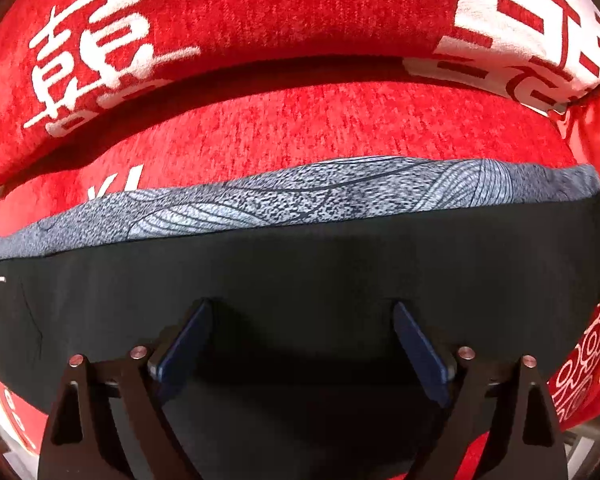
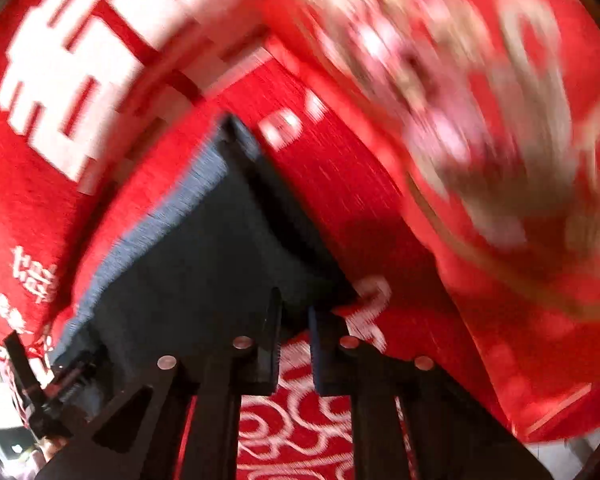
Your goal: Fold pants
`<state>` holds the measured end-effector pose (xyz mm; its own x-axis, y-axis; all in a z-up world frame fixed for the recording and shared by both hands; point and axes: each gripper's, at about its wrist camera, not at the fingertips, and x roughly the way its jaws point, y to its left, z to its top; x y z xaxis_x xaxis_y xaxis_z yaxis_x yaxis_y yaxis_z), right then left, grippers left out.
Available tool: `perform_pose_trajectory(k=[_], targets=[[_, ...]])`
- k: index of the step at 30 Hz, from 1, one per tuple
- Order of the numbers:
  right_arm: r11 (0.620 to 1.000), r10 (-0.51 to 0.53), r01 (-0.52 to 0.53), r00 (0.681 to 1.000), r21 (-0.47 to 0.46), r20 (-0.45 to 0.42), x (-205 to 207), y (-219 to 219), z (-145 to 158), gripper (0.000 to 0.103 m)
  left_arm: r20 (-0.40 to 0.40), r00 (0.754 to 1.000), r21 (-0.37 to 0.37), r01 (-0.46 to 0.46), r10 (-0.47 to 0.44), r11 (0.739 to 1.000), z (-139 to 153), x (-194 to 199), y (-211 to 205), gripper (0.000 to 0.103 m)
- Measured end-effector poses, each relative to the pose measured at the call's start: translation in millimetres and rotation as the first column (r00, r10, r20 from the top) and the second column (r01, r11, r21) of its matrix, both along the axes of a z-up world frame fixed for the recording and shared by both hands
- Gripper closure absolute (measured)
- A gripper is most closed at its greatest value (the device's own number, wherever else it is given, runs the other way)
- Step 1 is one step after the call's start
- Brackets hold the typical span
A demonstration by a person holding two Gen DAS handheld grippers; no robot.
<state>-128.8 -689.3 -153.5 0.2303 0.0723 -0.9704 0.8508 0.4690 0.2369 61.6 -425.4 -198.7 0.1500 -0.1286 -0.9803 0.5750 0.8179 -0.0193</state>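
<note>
With the left gripper (image 1: 303, 312) gaping empty over the pants (image 1: 300, 264) and the right gripper (image 2: 294, 312) nearly closed at their edge, holding nothing I can make out, pinch both layers before lifting.

— Supporting surface?
— A red cover (image 1: 340, 120) with white characters, spread under everything.
— Directly on it?
— Dark pants (image 1: 320, 272), lying flat, grey patterned band along their far edge.
</note>
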Motion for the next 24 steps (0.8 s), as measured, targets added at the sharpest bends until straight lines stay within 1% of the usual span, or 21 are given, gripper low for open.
perform_pose_trajectory(k=[1,2,3,4,5,7,8,10,12,13,14,15,16,17,19,20,22,23,24], targets=[[1.000,-0.018,0.019,1.000,0.013,-0.018,-5,-1,-1,0.069,-0.009,1.000,0.007,-0.009,0.010,1.000,3,1,1,0.011],[0.999,-0.043,0.043,0.998,0.000,-0.043,-10,-1,3,0.059,-0.009,1.000,-0.001,-0.019,0.019,1.000,9,3,3,0.011],[0.998,-0.062,0.061,0.997,-0.022,-0.052,-15,0,11,0.059,0.011,1.000,-0.023,-0.026,0.026,0.999,19,6,4,0.011],[0.997,-0.061,0.059,0.998,-0.051,-0.034,-17,2,22,0.059,0.035,0.999,-0.033,-0.027,0.028,0.999,25,8,4,0.011],[0.996,-0.034,0.033,0.999,-0.085,-0.005,-14,5,33,0.059,0.070,0.997,-0.041,-0.030,0.033,0.999,32,14,2,0.011],[0.983,0.088,-0.079,0.995,-0.168,0.051,5,13,53,0.059,0.093,0.995,-0.043,-0.044,0.048,0.998,35,26,-3,0.011],[0.968,0.173,-0.159,0.983,-0.194,0.061,22,18,57,0.059,0.094,0.994,-0.040,-0.056,0.060,0.998,33,32,-7,0.011],[0.940,0.288,-0.271,0.956,-0.207,0.053,57,21,49,0.059,0.094,0.991,-0.030,-0.092,0.094,0.995,25,47,-18,0.011],[0.928,0.335,-0.320,0.941,-0.190,0.048,87,17,31,0.059,0.102,0.988,-0.014,-0.112,0.112,0.994,16,52,-26,0.011],[0.923,0.350,-0.338,0.936,-0.183,0.033,98,12,21,0.059,0.109,0.988,0.012,-0.115,0.114,0.993,9,52,-29,0.011],[0.913,0.365,-0.361,0.931,-0.189,-0.017,107,8,7,0.060,0.113,0.988,0.035,-0.112,0.108,0.993,4,51,-29,0.011],[0.902,0.372,-0.382,0.924,-0.199,-0.086,110,5,-7,0.062,0.117,0.988,0.053,-0.104,0.098,0.993,-2,49,-29,0.010],[0.899,0.381,-0.390,0.921,-0.200,-0.084,107,0,-14,0.063,0.128,0.987,0.038,-0.098,0.093,0.994,-3,48,-27,0.010],[0.895,0.387,-0.386,0.921,-0.222,-0.042,101,-2,-10,0.066,0.137,0.987,0.031,-0.089,0.084,0.996,-1,46,-24,0.010],[0.878,0.418,-0.420,0.906,-0.230,-0.058,88,1,-6,0.066,0.146,0.987,0.045,-0.080,0.072,0.996,2,44,-15,0.010],[0.865,0.437,-0.442,0.896,-0.239,-0.074,84,5,-4,0.066,0.149,0.986,0.056,-0.084,0.075,0.995,4,44,-8,0.010],[0.852,0.454,-0.462,0.886,-0.246,-0.090,79,10,-3,0.066,0.142,0.985,0.082,-0.109,0.097,0.991,10,49,10,0.010],[0.855,0.452,-0.458,0.888,-0.244,-0.085,75,7,-4,0.066,0.144,0.983,0.096,-0.130,0.115,0.987,14,52,24,0.010],[0.867,0.436,-0.440,0.897,-0.235,-0.072,71,4,-3,0.066,0.146,0.981,0.107,-0.146,0.130,0.983,17,54,36,0.010]])
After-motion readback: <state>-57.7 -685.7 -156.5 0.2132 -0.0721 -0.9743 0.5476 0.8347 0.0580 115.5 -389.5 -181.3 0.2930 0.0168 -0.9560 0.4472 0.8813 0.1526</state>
